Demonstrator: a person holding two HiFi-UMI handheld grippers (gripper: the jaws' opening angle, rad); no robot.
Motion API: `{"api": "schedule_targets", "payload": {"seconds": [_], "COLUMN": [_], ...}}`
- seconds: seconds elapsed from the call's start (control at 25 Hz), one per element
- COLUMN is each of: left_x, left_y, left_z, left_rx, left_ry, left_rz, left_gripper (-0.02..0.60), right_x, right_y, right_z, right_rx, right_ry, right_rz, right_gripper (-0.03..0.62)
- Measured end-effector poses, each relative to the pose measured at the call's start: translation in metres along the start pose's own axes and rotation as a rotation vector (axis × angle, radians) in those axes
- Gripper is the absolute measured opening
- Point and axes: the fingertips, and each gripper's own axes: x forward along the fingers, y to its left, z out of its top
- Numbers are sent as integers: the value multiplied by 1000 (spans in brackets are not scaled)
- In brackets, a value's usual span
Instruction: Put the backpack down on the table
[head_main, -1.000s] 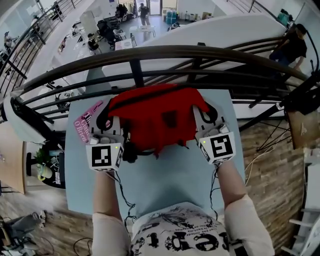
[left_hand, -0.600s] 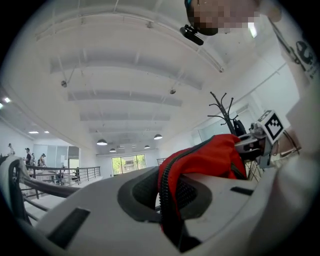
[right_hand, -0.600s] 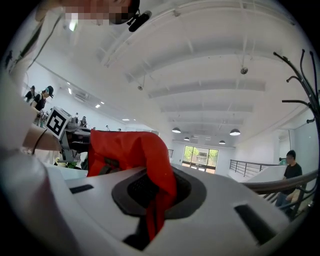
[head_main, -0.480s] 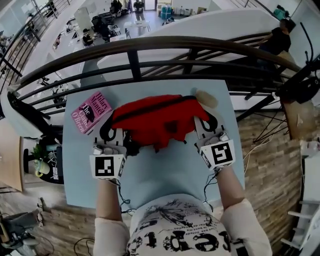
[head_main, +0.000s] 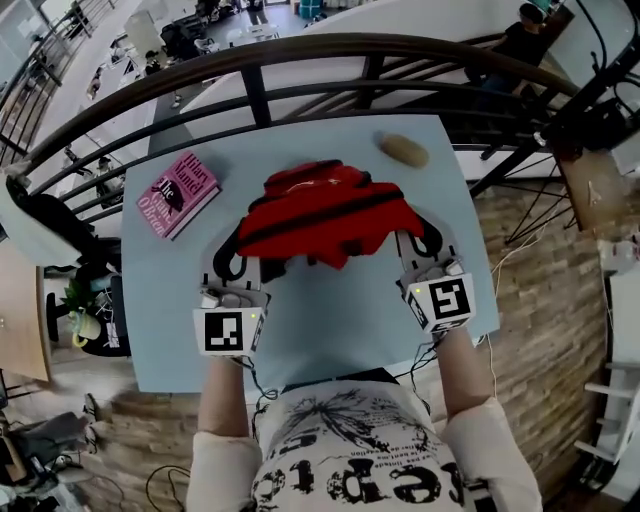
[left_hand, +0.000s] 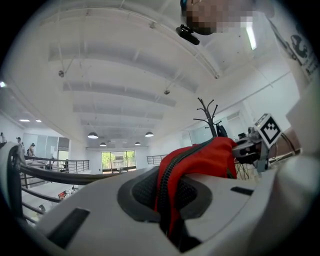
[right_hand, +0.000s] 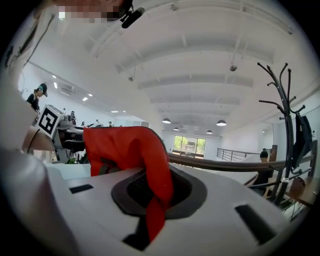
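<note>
Firmly pinching soft, crumpled red fabric backpack (head_main: 325, 212) with black zipper bands, over middle of smooth pale-blue rectangular table (head_main: 340, 320): white plastic left gripper (head_main: 236, 266) at 8 o'clock clenched on zipper edge; right gripper (head_main: 420, 246) at 4 o'clock grasping red cloth, jaws just eased slightly wider.

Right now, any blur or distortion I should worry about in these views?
Head view: railing bows from fisheye, backpack reasonably sharp. Left gripper view: dark round vignette, close-up jaws soft. Right gripper view: same vignette, coat stand curved.
</note>
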Motion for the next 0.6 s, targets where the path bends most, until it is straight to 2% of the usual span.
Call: {"api": "schedule_targets", "payload": {"seconds": [0.6], "left_x": [-91], "left_y": [-82], "left_z": [-64], "left_rx": [-63], "left_ry": [163], "left_rz": [7], "left_gripper": [25], "right_x": [-91], "right_y": [29], "right_z": [-68], "right_rx": [48], "right_ry": [107], "right_rz": [87], "right_gripper": [21]}}
